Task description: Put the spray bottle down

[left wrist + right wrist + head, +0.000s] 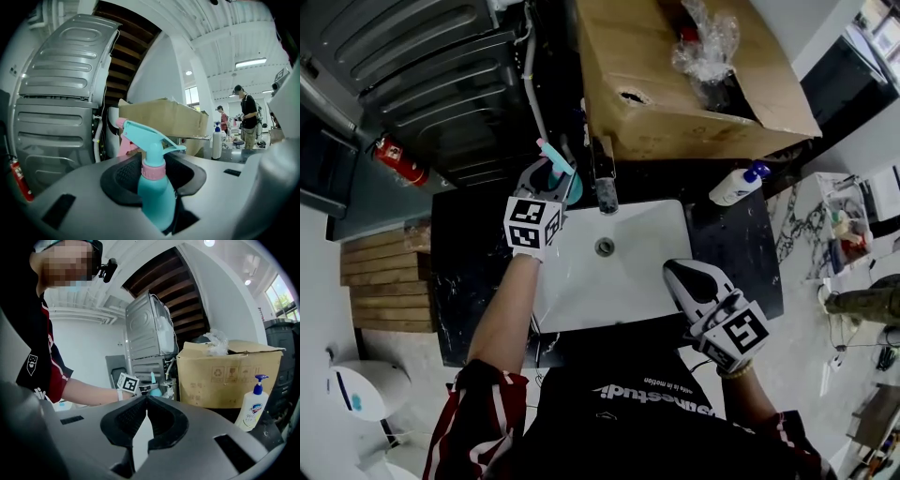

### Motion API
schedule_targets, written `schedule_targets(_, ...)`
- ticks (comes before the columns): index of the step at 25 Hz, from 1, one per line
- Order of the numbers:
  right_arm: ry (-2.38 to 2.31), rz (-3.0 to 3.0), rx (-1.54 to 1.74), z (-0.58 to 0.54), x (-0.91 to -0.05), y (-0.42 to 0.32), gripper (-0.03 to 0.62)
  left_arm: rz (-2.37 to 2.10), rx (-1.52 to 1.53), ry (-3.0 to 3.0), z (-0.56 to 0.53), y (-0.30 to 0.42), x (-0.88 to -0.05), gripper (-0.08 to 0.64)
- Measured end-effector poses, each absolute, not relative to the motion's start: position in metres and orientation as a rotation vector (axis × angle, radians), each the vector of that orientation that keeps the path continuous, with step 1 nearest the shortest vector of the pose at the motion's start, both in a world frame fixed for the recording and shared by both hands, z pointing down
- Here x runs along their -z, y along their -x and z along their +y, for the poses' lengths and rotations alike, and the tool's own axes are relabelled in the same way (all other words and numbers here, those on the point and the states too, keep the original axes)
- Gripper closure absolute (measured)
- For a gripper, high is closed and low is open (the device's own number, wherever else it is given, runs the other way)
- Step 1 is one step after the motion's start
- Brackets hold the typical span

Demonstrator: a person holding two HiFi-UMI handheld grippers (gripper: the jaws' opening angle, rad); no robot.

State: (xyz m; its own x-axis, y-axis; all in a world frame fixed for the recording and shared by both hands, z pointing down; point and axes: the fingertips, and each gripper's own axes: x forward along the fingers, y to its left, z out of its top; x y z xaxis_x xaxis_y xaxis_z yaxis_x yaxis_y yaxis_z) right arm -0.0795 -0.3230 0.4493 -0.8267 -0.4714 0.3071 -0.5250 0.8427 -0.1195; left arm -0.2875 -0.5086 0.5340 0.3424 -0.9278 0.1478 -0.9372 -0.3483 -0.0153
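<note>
With my left gripper clamped part-open on the upright teal plastic spray bottle with a pink collar over the black stone countertop, and my right gripper closed and empty, I judge that setting-down comes next: seat the base, then release.

I read this as a washroom or laundry corner set inside a larger open hall. A white sink sits in a black counter with a tap and a soap bottle. A grey washing machine stands behind. Signs of the hall: cardboard box, fire extinguisher, strip light (people standing beyond).
</note>
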Motion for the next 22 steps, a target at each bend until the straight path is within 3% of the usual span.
schedule_targets(19,-0.718,-2.787,-0.304,-0.318,-0.448,0.09,0.551,-1.643,-0.154,-2.51,-0.514,0.286,-0.539,0.393)
schedule_targets(22,-0.71,-2.798,-0.295,-0.314,-0.445,0.093,0.551,-1.639,-0.229,-2.507,-0.511,0.286,-0.546,0.357)
